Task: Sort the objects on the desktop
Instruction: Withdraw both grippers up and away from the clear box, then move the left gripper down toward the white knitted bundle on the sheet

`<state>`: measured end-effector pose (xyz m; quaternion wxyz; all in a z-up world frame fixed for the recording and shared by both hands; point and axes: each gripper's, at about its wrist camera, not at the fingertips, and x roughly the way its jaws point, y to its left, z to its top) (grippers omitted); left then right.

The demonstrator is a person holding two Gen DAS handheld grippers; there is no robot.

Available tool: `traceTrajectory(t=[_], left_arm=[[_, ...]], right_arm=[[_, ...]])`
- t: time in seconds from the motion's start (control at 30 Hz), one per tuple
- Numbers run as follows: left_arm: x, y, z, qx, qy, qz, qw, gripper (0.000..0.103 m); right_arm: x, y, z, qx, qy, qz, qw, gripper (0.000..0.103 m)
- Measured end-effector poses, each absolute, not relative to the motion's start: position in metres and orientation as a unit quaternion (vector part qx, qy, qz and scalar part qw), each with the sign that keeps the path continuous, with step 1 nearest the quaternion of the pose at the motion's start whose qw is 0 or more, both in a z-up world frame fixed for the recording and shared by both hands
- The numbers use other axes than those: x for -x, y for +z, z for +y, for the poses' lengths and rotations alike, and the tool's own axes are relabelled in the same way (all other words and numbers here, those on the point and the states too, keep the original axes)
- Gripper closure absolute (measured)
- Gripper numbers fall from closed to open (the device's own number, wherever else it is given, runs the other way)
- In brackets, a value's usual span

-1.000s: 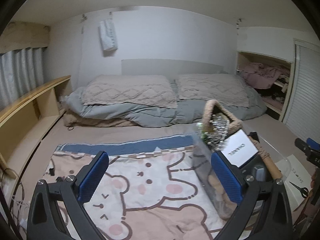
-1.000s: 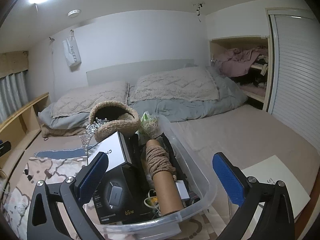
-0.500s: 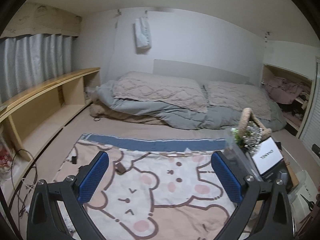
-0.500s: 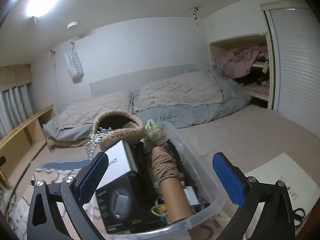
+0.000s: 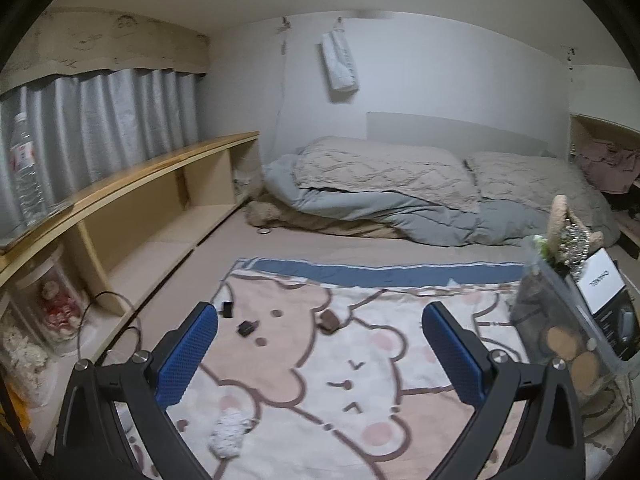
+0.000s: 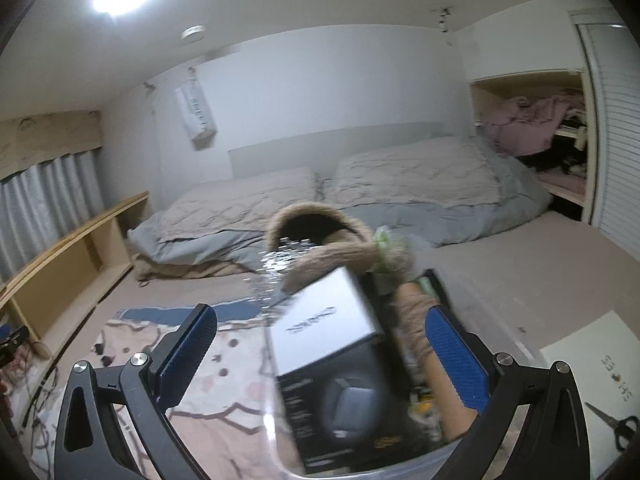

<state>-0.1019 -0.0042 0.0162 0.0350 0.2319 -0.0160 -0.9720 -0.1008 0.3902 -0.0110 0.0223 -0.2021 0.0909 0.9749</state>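
A clear plastic bin [image 6: 280, 432] sits at the blanket's [image 5: 320, 360] right edge, crammed with a white box [image 6: 324, 320], black box [image 6: 340, 404], twine roll [image 6: 424, 340] and furry bag [image 6: 320, 236]. Small dark items [image 5: 246, 327] lie scattered near the blanket's far-left corner.

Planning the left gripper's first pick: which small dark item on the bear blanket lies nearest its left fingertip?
The small black block with a cord, just above the left finger. The black clip-like piece sits further right, and the brown item further still.

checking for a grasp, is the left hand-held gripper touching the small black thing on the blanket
Apart. The left wrist view shows the left hand-held gripper open above the blanket, with bare blanket between its left finger and the small black thing.
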Motion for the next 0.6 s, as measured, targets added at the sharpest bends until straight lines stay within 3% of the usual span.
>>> traceTrajectory(t=[0.6], left_arm=[[0.097, -0.023, -0.077, -0.273, -0.956, 0.0, 0.104, 0.0]], right_arm=[[0.112, -0.01, 0.297, 0.174, 0.98, 0.055, -0.078, 0.0]])
